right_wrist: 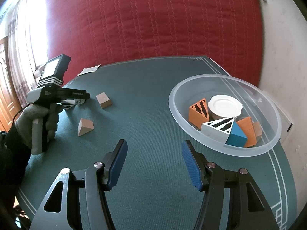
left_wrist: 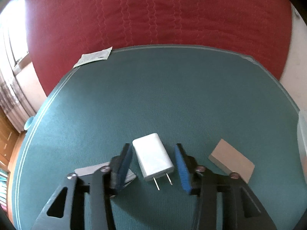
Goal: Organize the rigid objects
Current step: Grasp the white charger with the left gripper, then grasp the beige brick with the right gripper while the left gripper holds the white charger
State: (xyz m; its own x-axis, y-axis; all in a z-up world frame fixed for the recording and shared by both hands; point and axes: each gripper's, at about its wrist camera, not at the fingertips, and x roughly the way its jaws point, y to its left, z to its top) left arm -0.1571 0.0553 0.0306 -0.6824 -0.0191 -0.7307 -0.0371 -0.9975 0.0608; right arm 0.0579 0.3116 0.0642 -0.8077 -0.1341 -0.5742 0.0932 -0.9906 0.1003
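In the left wrist view my left gripper (left_wrist: 153,167) is open low over the green mat, with a white plug charger (left_wrist: 152,160) lying between its blue pads, prongs toward me. A tan block (left_wrist: 232,160) lies to its right and a grey flat piece (left_wrist: 90,169) is partly hidden under the left finger. In the right wrist view my right gripper (right_wrist: 153,165) is open and empty above the mat. The left gripper (right_wrist: 76,100) shows at the far left. A tan cube (right_wrist: 104,100) and a tan wedge (right_wrist: 85,126) lie near it.
A clear plastic bowl (right_wrist: 191,88) at the right holds several blocks and a white lid (right_wrist: 224,106). A paper slip (left_wrist: 94,56) lies at the mat's far left corner. A red quilted bed (right_wrist: 153,23) lies beyond the table.
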